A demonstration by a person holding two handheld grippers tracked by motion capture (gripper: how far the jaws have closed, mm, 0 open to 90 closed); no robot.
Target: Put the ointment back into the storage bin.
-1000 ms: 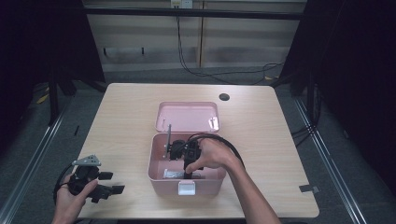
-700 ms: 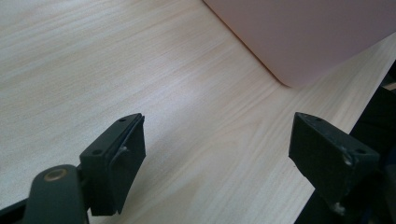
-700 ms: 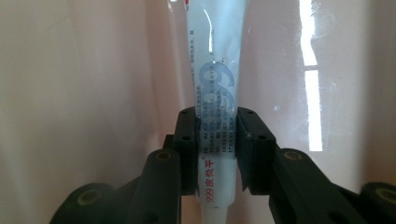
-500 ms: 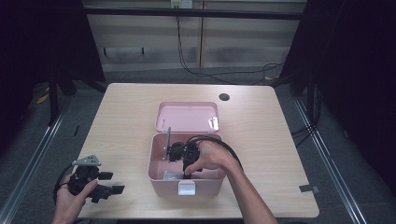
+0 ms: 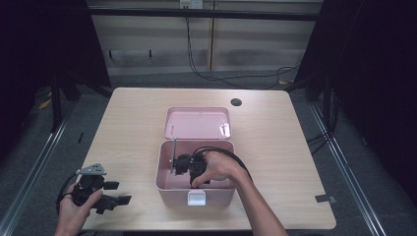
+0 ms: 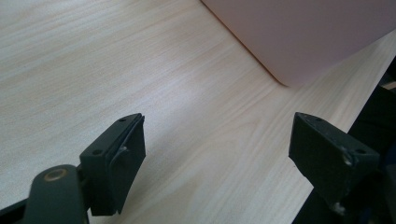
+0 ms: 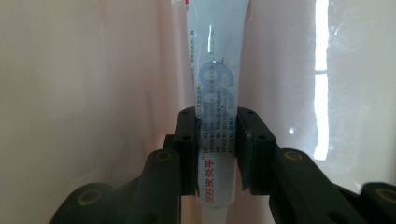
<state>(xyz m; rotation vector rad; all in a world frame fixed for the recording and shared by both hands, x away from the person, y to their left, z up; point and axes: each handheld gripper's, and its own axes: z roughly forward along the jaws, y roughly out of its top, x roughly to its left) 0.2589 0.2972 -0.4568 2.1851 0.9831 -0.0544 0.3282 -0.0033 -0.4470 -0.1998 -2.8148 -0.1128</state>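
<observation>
Little moved since earlier: right gripper (image 7: 216,154) stays inside pink box (image 5: 167,184), fingers clamped mid-body on ointment tube (image 7: 216,88); light, soft, squashable. Left gripper (image 6: 219,158) open over desk (image 6: 93,60).

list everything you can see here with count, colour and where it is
pale wooden table: one, light wood, centre of the high view
pink plastic box: one, pink, open, near the table's front edge
pink lid: one, pink, lying flat just behind the box
white squeeze tube with blue and red print: one, white, inside the box, clamped between the right gripper's fingers
white latch: one, white, on the box's front wall
dark round hole: one, dark, at the table's far side
black cables: several, black, on the floor behind the table
right gripper: one, black, reaching into the box, shut on the tube
left gripper: one, black, open, over the table's front left corner
person's hands: two, each holding a gripper
</observation>
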